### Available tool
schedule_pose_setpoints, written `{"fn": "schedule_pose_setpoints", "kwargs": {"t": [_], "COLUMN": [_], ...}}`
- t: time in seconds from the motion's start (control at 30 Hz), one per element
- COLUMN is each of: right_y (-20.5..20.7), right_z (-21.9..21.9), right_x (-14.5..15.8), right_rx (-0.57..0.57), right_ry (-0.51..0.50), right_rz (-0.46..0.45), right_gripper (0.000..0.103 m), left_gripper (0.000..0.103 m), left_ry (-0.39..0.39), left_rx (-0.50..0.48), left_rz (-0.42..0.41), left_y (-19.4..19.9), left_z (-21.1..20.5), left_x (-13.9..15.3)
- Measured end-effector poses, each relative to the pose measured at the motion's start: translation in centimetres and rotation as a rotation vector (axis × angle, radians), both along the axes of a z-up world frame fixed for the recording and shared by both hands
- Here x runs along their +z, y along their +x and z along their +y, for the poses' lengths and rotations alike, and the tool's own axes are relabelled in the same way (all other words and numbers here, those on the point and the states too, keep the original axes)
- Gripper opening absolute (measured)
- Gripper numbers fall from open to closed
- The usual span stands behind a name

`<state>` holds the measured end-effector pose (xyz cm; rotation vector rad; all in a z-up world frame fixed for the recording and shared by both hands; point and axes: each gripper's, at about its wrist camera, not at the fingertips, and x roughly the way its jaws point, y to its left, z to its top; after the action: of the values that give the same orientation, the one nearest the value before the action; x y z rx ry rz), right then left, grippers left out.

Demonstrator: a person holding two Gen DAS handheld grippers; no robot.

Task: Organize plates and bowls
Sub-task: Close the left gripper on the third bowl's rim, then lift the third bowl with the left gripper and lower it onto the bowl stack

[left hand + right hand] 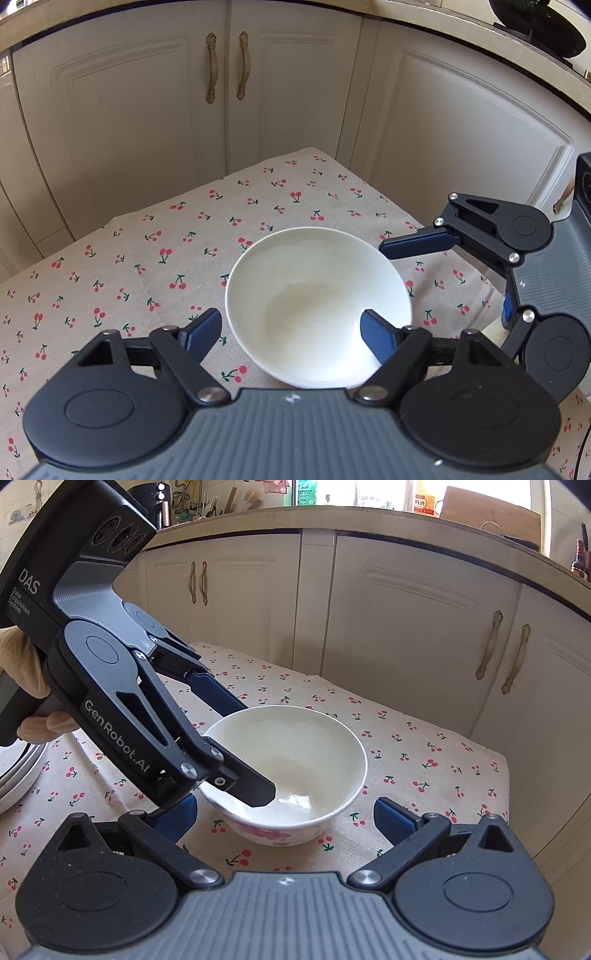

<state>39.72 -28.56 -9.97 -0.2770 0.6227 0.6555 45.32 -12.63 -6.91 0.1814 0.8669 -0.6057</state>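
A white bowl (314,280) with pink flowers on its outside (295,738) stands upright on the cherry-print tablecloth (129,266). My left gripper (291,332) straddles the bowl's near-left wall, one finger (376,339) inside the bowl and the other outside it. A wide gap separates them, and the pads do not press the wall. In the right wrist view the left gripper (255,749) reaches in from the left. My right gripper (286,812) is open just short of the bowl's near side, touching nothing, and in the left wrist view the right gripper (443,280) sits to the bowl's right.
Cream cabinet doors (295,92) stand close behind the table. The table's far edge (406,709) and right edge lie near the bowl. A round rimmed dish (18,771) shows at the left edge. A gloved hand (22,664) holds the left gripper's handle.
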Motion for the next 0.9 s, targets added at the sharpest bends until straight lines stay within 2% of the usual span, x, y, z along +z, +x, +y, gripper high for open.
{"fn": "schedule_pose_setpoints", "kwargs": {"t": [0.27,0.9], "right_y": [0.05,0.15], "right_z": [0.4,0.58], "right_x": [0.17,0.05], "right_rx": [0.012,0.002], "right_ry": [-0.003,-0.008], "right_rz": [0.004,0.001], "right_gripper": [0.095,0.095], "left_gripper": [0.074,0.069], "left_ry": [-0.019,-0.024], "left_rx": [-0.007,-0.01], "left_rz": [0.018,0.016], "left_y": [0.48,1.0], "left_z": [-0.07,-0.06], "left_x": [-0.26,-0.35]}}
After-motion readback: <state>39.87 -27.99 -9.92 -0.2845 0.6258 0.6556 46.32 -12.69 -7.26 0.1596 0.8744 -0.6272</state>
